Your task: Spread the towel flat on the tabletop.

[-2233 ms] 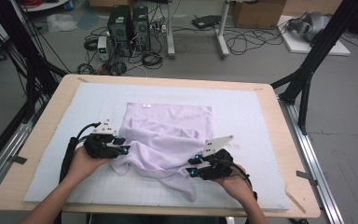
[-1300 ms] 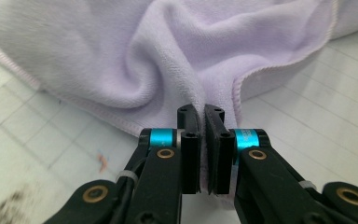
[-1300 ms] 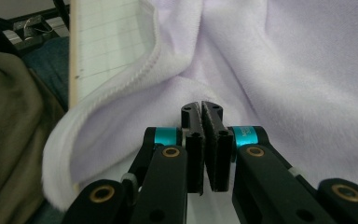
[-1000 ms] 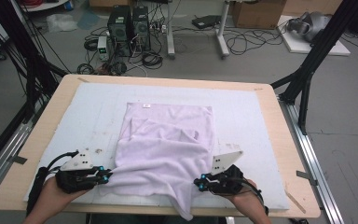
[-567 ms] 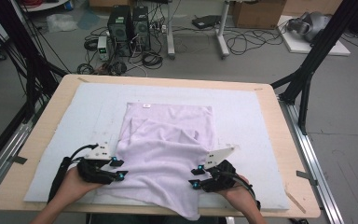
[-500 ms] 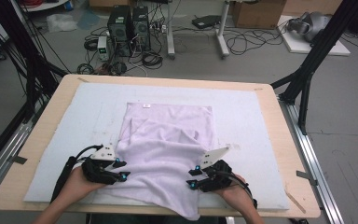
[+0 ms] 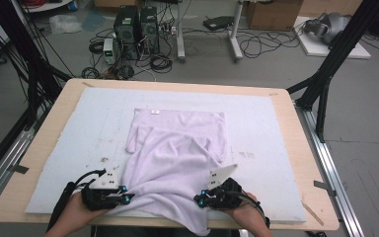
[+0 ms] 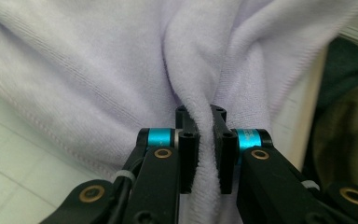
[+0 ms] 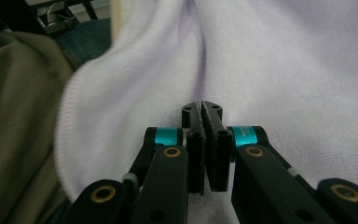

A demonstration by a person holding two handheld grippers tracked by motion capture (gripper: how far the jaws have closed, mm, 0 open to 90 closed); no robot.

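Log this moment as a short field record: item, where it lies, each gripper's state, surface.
item: lilac towel, partly folded and rumpled
position: on the pale blue mat, near corner hanging past the table's front edge
left gripper: jaws just closed, pinching a fold of the towel
right gripper: jaws just closed; towel at the pads, whether cloth is caught is unclear
surface: wooden table

Both grippers have slid back toward the bench's (image 7: pixel 39 148) near edge, their jaws just closing on the lilac garment's (image 7: pixel 177 158) hem, drawing it nearer.
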